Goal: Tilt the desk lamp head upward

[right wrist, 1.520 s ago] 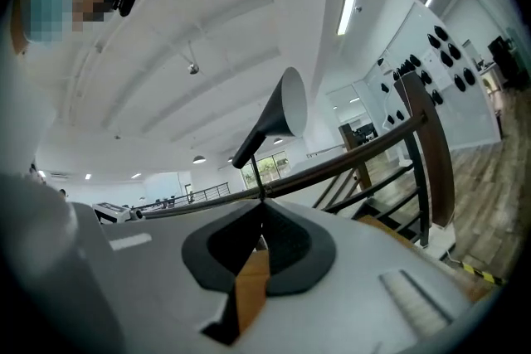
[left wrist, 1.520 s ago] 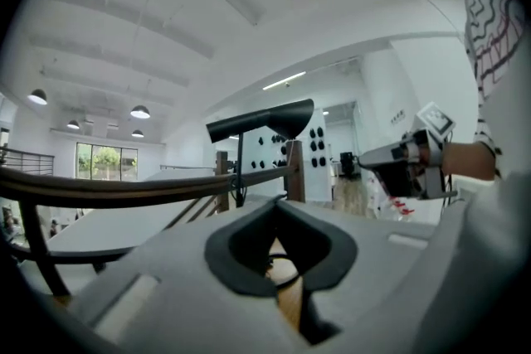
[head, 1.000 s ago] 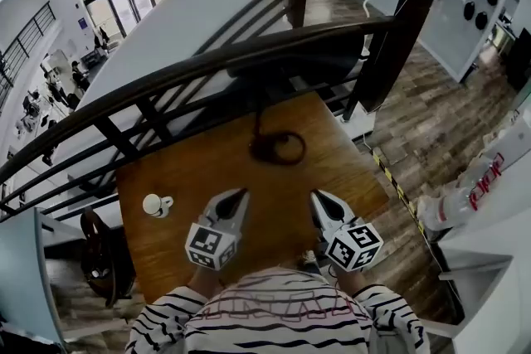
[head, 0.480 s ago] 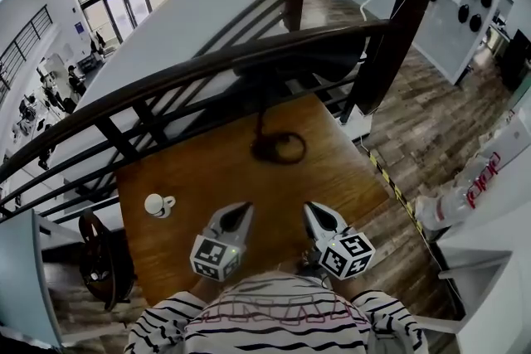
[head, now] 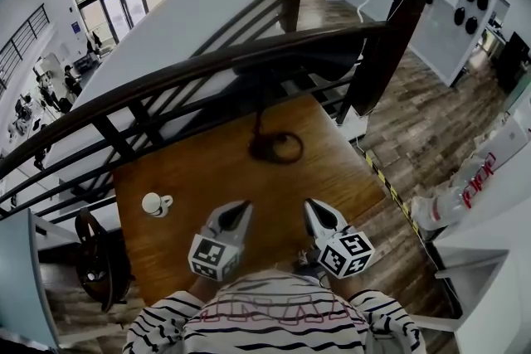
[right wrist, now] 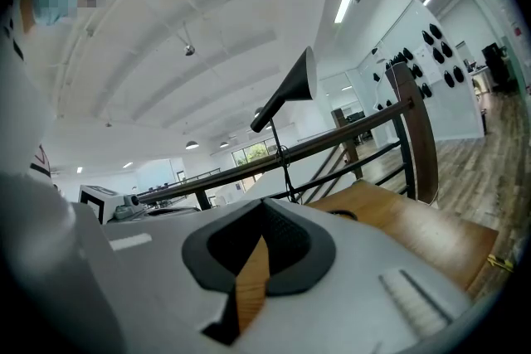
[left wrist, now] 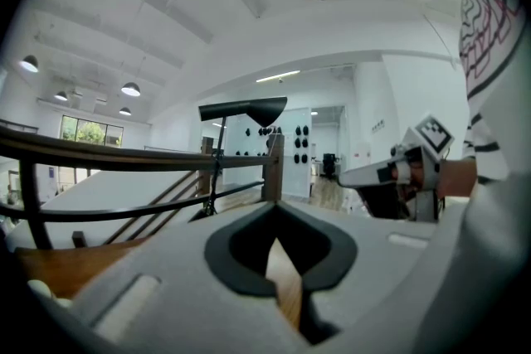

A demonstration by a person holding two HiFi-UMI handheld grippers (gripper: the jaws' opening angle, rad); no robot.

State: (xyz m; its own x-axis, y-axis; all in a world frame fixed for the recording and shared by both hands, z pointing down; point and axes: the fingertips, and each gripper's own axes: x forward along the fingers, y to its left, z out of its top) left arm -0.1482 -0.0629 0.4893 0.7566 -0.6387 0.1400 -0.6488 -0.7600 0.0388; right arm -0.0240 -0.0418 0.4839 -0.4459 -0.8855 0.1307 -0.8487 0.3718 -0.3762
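A black desk lamp stands at the far side of the wooden table [head: 199, 178]; its round base [head: 275, 147] rests on the wood and its dark cone head [head: 311, 60] hangs high by the railing. From the left gripper view the lamp head [left wrist: 245, 109] lies level on a thin stem. The right gripper view shows the same lamp head [right wrist: 297, 85] tilted. My left gripper [head: 241, 207] and right gripper [head: 313, 206] hover side by side over the near table edge, well short of the lamp. Both are shut with nothing between the jaws, as both the left gripper [left wrist: 278, 215] and the right gripper [right wrist: 264, 213] show close up.
A small white cup [head: 154, 203] sits on the table's left side. A dark curved railing [head: 166, 83] with a thick post [head: 383, 54] runs behind the table. A striped sleeve and torso fill the bottom of the head view. The right gripper [left wrist: 390, 172] shows in the left gripper view.
Both grippers have drawn back slightly toward the person and stayed shut. The lamp and cup have not moved.
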